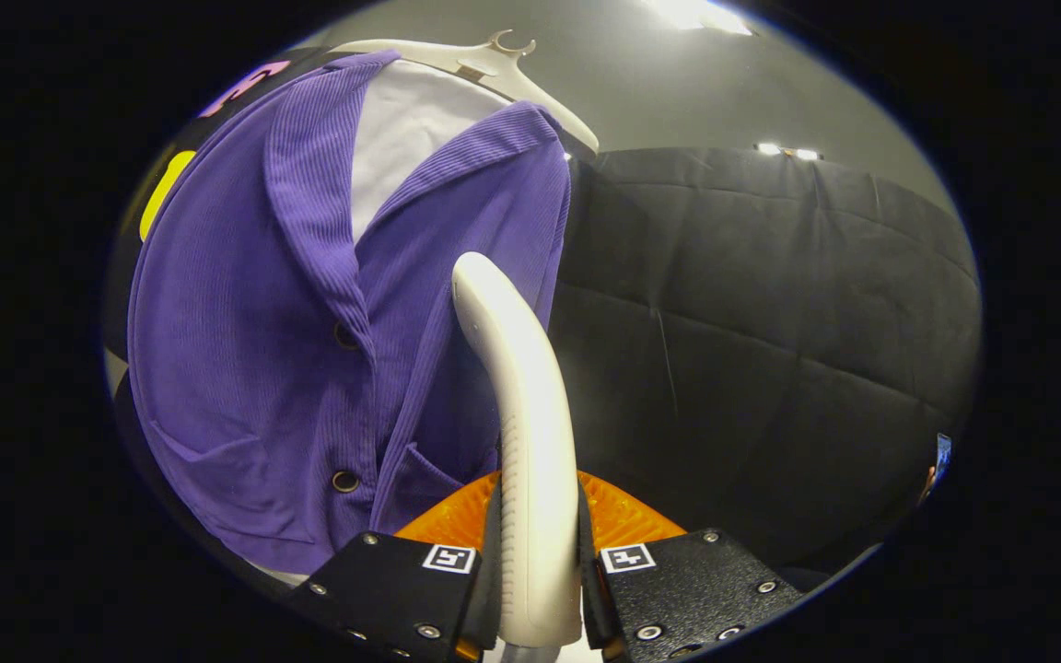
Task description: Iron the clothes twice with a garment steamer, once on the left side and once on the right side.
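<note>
A purple ribbed cardigan [245, 350] hangs on a pale hanger [494, 64] over a white inner garment [411, 129]. My gripper [538, 543] is shut on the white handle of the garment steamer [526, 414], which rises between the fingers and curves up toward the cardigan. The steamer's top end lies against or just in front of the cardigan's right front panel, below the collar. The steamer's head face is turned away from me. Dark buttons run down the cardigan's front.
Black quilted cloth [770, 350] covers the booth wall to the right of the garment. A grey wall with ceiling lights [696, 14] rises above it.
</note>
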`<state>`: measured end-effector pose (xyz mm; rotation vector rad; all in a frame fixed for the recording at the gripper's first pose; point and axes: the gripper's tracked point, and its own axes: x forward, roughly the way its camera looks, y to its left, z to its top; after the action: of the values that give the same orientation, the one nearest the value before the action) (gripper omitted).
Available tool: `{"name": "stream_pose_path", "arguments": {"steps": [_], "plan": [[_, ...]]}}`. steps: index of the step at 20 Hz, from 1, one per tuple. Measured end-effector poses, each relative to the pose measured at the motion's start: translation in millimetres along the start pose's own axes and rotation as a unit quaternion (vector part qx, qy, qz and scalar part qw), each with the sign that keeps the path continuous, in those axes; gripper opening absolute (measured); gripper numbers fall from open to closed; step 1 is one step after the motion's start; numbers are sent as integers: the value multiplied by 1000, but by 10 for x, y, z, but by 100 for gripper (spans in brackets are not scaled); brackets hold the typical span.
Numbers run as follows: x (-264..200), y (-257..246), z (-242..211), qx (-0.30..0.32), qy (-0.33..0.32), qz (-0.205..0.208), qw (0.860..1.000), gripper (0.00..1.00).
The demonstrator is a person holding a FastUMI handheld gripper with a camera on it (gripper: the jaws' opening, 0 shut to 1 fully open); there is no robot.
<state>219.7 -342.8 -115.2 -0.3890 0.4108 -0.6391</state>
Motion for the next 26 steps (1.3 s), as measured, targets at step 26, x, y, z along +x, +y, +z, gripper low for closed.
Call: {"name": "stream_pose_path", "arguments": {"steps": [26], "plan": [[-467,269,-1006,-9,67,107,992,35]]}}
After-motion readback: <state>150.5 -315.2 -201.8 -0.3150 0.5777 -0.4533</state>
